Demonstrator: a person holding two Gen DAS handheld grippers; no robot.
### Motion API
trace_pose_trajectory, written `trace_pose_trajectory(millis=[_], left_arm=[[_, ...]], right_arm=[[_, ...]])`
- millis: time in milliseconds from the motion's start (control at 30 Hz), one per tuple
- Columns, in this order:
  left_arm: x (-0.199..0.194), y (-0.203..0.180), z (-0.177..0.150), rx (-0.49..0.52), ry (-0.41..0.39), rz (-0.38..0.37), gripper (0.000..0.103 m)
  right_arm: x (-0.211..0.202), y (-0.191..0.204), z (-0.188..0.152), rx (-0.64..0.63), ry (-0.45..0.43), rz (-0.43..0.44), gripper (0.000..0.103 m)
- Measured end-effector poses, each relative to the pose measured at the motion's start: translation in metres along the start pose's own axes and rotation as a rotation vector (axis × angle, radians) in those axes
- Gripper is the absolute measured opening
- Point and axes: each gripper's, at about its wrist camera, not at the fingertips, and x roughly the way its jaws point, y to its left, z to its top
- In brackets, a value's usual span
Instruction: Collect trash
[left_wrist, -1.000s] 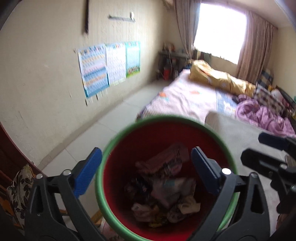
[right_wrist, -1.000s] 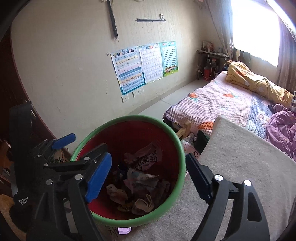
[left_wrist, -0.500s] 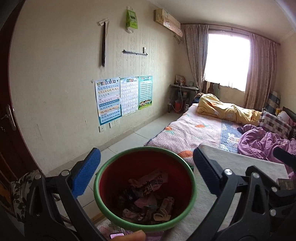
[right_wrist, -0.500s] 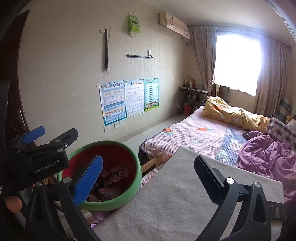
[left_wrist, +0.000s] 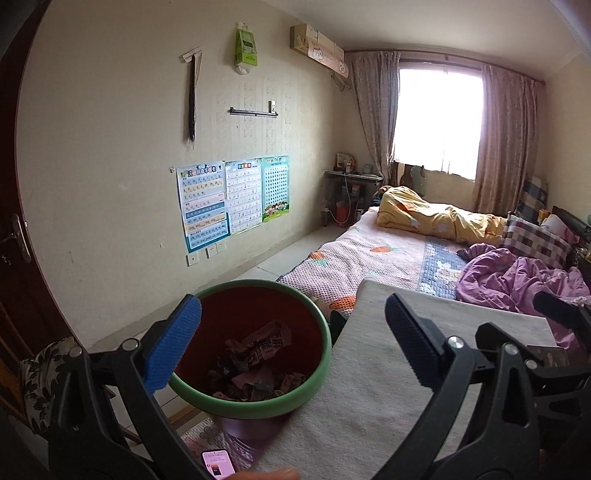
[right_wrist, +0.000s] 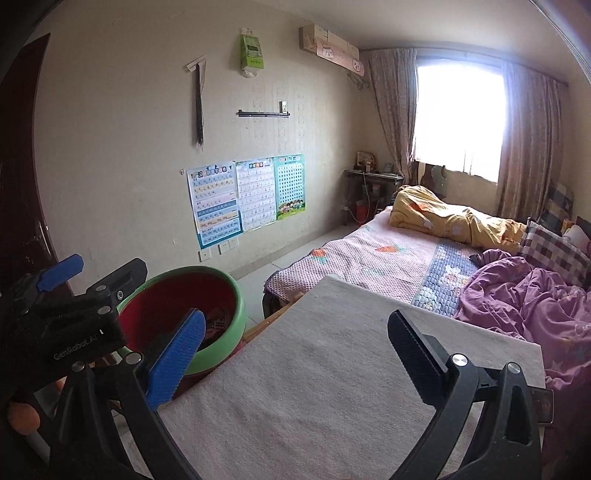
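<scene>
Red plastic bin w/ green rim sits just left of the grey felt-covered tabletop, low beside its edge, holding crumpled wrappers and paper scraps. Left gripper hangs above bin/table border, jaws spread wide, nothing between them; right gripper hangs over the grey top, jaws equally wide, also empty. No loose trash shows on the tabletop in either view, so the job looks near done or between pieces. To do this step well, prob: scan the table and bed edge for leftovers w/ jaws kept wide, approach any scrap flat and low, pinch at its bulk not a corner, release only once well inside the rim. Writing: "GenRoboLAI"-type lettering (approx) on the left gripper body in the right view; wrapper print and wall posters too small to read. Phone w/ pink screen lies by the bin base; avoid it.
</scene>
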Motion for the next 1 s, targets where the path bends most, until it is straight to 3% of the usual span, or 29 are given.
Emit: trace_pose_trajectory(millis=[233, 400, 567, 667, 800, 1000], left_arm=[[-0.009, -0.008, 0.001, -0.004, -0.013, -0.022, 0.098], [0.003, 0.008, -0.004, -0.024, 0.031, 0.013, 0.098], [0.014, 0.077, -0.021, -0.132, 0.092, 0.132, 0.098], [0.023, 0.132, -0.045, -0.206, 0.148, 0.253, 0.098], [0.035, 0.207, -0.09, -0.3, 0.253, 0.402, 0.098], [0.057, 0.292, -0.188, -0.418, 0.345, 0.534, 0.098]], right_arm=[[0.001, -0.024, -0.016, 0.041, 0.039, -0.028, 0.096], [0.021, -0.073, -0.07, 0.128, 0.199, -0.147, 0.096], [0.038, -0.139, -0.137, 0.266, 0.37, -0.304, 0.096], [0.046, -0.157, -0.162, 0.342, 0.435, -0.317, 0.096], [0.05, -0.14, -0.171, 0.245, 0.452, -0.371, 0.096], [0.048, -0.141, -0.174, 0.269, 0.453, -0.35, 0.097]])
